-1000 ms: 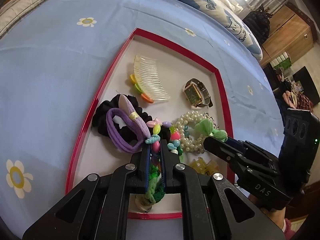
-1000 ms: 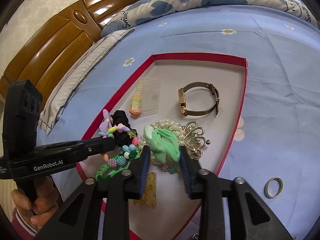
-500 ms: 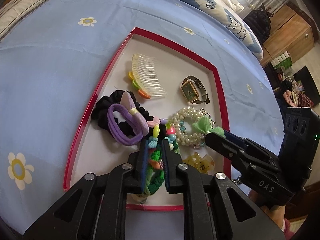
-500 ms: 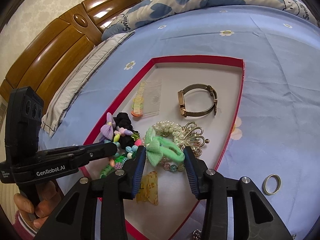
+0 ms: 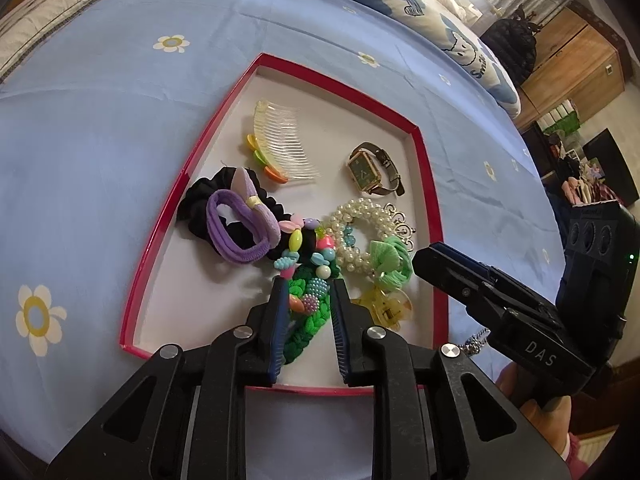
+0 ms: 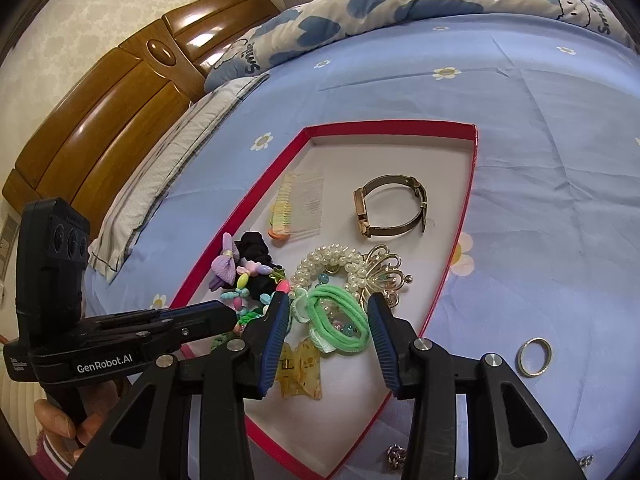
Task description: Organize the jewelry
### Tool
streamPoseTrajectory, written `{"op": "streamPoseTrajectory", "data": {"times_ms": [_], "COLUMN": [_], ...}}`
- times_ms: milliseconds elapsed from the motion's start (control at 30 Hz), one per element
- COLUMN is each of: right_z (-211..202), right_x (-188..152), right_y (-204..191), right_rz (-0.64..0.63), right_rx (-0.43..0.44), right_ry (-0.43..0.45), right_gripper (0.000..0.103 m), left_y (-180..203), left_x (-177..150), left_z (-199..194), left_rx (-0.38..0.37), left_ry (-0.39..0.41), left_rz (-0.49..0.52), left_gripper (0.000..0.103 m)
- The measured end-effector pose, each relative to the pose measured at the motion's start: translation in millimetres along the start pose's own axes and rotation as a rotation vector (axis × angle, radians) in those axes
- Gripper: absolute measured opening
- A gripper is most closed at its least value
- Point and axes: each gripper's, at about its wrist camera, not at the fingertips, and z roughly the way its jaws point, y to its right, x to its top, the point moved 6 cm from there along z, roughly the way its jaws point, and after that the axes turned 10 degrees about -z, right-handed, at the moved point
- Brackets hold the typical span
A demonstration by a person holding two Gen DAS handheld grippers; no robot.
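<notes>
Left wrist view: both tools have just spread, left tool (image 5: 308, 292) freeing the green braid (image 5: 308, 320), right tool (image 6: 328, 312) the green hair tie (image 6: 340, 316).

I see a bed spread with a light blue sheet (image 6: 540, 184) printed with small daisies. At its head stands a glossy wooden headboard (image 6: 108, 120) against a pale patterned wall (image 6: 100, 8). A blue-and-white duvet (image 6: 400, 4) is bunched along the far edge. Beyond the bed's other side stands a wooden cabinet (image 5: 576, 64), with bright daylight above it.
</notes>
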Motion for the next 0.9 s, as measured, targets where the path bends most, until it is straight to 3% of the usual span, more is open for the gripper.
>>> {"op": "streamPoseTrajectory", "data": {"times_ms": [100,133,200,267,333,433,567,733,900], "right_z": [-7.0,-10.1,-16.0,-25.9,-37.4,-56.2,-77.0,-95.9,-103.7], "right_x": [-1.4,-2.5,-4.7,-8.5,-13.5,-24.5,-42.4,-61.5,-71.6], "right_y": [1.1,2.1,3.6,6.4,9.0,11.5,9.4,0.6,-2.7], "right_rz": [0.014,0.024,0.043,0.076,0.118,0.191,0.237,0.192,0.179], "right_rx": [0.003,0.005,0.015,0.031,0.055,0.105,0.129,0.072,0.015], "right_ry": [0.013,0.019,0.031,0.052,0.081,0.138,0.203,0.25,0.236], "right_gripper": [0.048,0.051,0.057,0.064,0.071,0.077,0.083,0.085,0.086], "left_y": [3.1,4.0,4.2,3.0,-0.3,-1.7,-2.1,-2.9,-5.1], "left_x": [-1.9,-2.4,-4.0,-5.7,-9.2,-16.1,-26.7,-42.5,-58.3], "left_z": [-5.5,-7.6,-14.2,-22.2,-30.8,-43.9,-58.3,-63.4,-63.7], "left_rx": [-0.003,-0.003,-0.002,-0.004,-0.021,-0.05,-0.011,0.051,0.093], "left_ry": [0.008,0.012,0.026,0.05,0.066,0.089,0.144,0.169,0.176], "left_rz": [0.006,0.008,0.007,-0.006,-0.037,-0.053,-0.044,-0.013,0.014], "left_gripper": [0.019,0.024,0.04,0.068,0.08,0.082,0.085,0.085,0.085]}}
